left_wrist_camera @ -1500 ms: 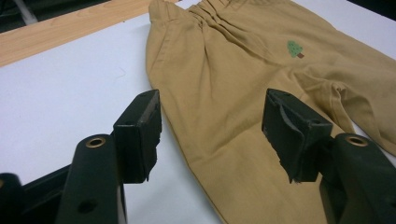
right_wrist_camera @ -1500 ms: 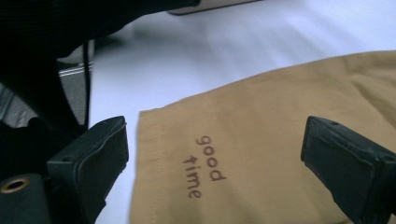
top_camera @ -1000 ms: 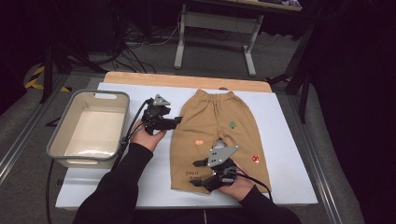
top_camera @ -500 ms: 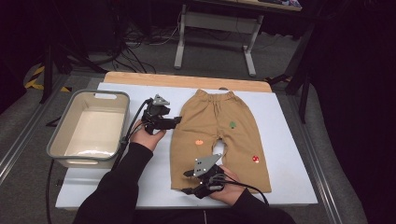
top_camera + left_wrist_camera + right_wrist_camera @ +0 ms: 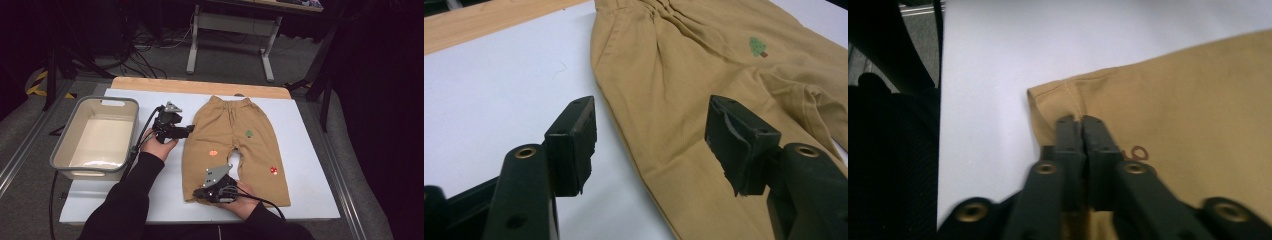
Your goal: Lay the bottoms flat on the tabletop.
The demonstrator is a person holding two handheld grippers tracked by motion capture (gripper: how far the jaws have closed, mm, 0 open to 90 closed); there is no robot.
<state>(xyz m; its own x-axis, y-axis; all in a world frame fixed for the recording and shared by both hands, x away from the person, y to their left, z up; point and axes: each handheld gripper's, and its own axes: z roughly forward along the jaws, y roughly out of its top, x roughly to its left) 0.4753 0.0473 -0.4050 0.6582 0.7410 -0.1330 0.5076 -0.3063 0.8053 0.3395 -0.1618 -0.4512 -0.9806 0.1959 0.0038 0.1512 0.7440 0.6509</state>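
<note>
Dark room with cables and a metal stand on the floor out back, and up front a white table (image 5: 310, 150) with a wooden strip along its far edge. Biggest thing on it is a pair of tan kids' trousers (image 5: 235, 135) laid flat in the middle, waistband at the far side, little tree, pumpkin and mushroom patches on the legs. Left of them sits a grey plastic tub (image 5: 95, 137) at the table's left edge.

The left gripper (image 5: 187, 131) hovers just beside the trousers' left side seam, jaws apart with nothing between them. The right gripper (image 5: 1083, 122) has just been closing and is now pinched tight on the hem at the bottom corner of the left trouser leg.
</note>
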